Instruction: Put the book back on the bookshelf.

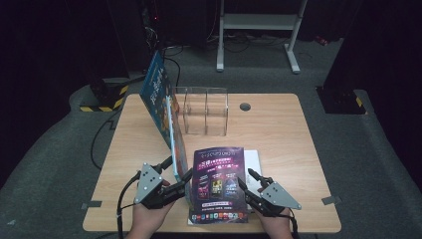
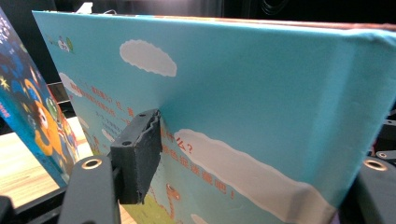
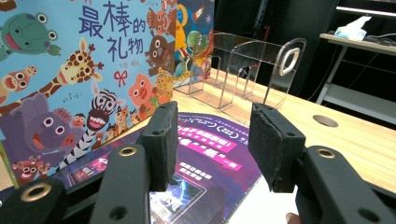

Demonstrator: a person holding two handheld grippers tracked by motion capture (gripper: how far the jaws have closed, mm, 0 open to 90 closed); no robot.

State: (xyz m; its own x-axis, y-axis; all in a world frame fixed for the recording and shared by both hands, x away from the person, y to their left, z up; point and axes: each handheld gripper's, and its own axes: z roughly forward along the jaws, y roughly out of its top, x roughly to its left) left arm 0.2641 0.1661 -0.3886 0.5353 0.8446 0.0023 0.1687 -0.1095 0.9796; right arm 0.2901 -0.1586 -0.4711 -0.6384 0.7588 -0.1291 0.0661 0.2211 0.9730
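Picture book (image 1: 175, 137) standing on edge at the near left of the worktop (image 1: 278, 134), clamped in the left gripper (image 1: 174, 185), one jaw pad pressed flat on the sky-blue back cover with its white clouds, the other jaw past the far face, so the hold sits low on the near end. Probably held upright this way so as to slide into a slot of the stand beyond. Leaning slightly left, with a second, darker blue book (image 1: 155, 84) propped just behind and beside it. Animal cover facing right toward the purple leaflet (image 1: 218, 181), which lies flat at the near edge on top of white paper (image 1: 254, 160). Right gripper (image 1: 249, 183) hovering low over the leaflet's right side, jaws apart and holding nothing, perhaps waiting to steady or help guide. Farther back, near mid-worktop, a clear plastic stand (image 1: 205, 111) with upright dividers, empty, well apart from the held book. Beyond that, a round cable hole (image 1: 245, 106) in the wood, then dark floor and a white frame (image 1: 259, 30).
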